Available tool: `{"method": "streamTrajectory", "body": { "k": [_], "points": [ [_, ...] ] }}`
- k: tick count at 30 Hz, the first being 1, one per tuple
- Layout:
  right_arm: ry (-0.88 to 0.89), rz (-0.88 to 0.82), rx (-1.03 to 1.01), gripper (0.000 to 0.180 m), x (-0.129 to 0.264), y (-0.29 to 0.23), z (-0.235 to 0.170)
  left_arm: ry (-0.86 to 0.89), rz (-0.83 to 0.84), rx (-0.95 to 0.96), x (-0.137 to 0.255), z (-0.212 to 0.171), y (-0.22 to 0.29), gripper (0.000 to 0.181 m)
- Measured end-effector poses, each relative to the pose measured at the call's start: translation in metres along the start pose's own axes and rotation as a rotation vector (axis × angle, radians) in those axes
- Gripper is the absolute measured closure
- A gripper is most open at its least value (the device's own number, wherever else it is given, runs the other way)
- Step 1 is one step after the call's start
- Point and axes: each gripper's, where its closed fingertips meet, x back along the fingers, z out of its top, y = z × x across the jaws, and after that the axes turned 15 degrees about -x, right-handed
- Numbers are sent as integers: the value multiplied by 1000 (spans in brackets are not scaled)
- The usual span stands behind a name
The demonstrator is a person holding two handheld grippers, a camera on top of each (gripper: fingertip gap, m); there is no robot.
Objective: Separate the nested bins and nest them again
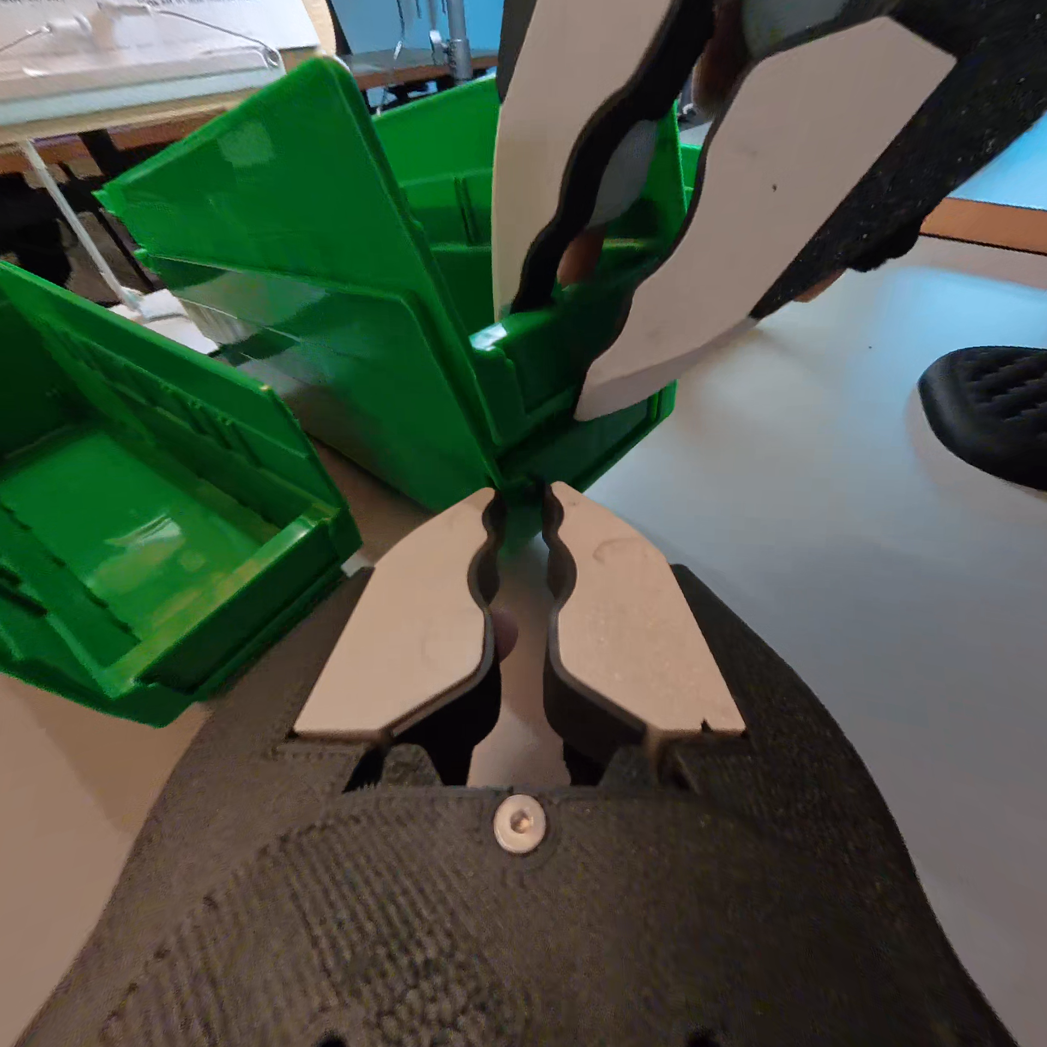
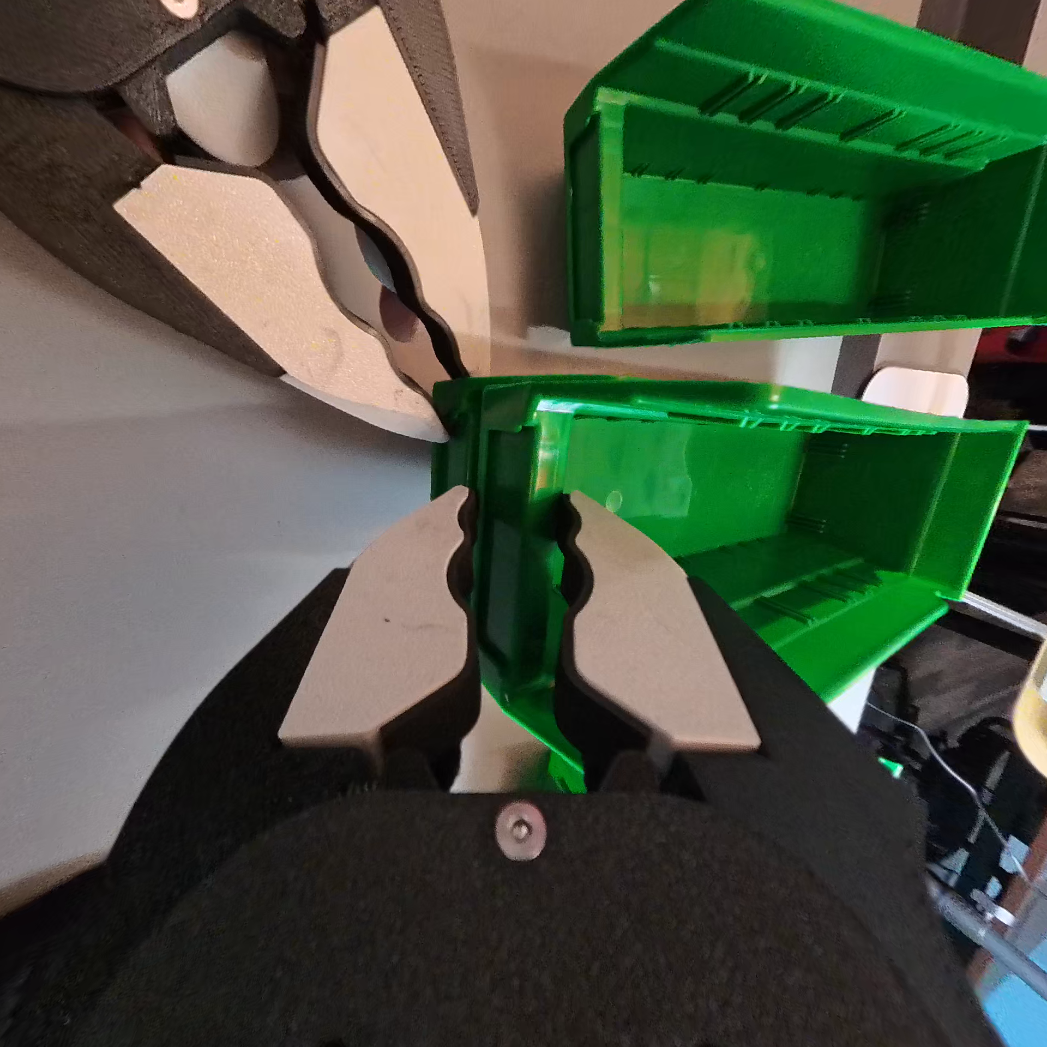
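Two nested green bins stand tilted on the white table (image 1: 793,566). The inner bin (image 1: 272,187) rides a little out of the outer bin (image 1: 362,396). My left gripper (image 1: 520,498) is shut on the outer bin's front corner. It also shows at the top left of the right wrist view (image 2: 447,405). My right gripper (image 2: 518,504) is shut on the front wall of the inner bin (image 2: 680,481) and shows coming in from the top right in the left wrist view (image 1: 544,362). A third green bin (image 1: 141,538) lies apart to the left, also seen in the right wrist view (image 2: 765,226).
A black chair part (image 1: 991,413) juts over the table's right side. A desk with white sheets (image 1: 113,45) stands behind. Cables and gear (image 2: 963,793) lie past the table edge. Less than 4 cm separates the two grippers' tips.
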Motion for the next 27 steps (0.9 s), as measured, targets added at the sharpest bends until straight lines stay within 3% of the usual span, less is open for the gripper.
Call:
{"method": "streamTrajectory", "body": {
  "k": [8,16,27],
  "points": [
    [-41,18,74,153,7,1,-9,20,-53,42,-6,5,12,171],
    [19,-104,122,151,3,-2,-10,-10,-96,83,-7,-2,15,172],
    [95,-80,76,152,-2,-1,-11,-21,-90,85,-9,-6,13,172]
  ]
}}
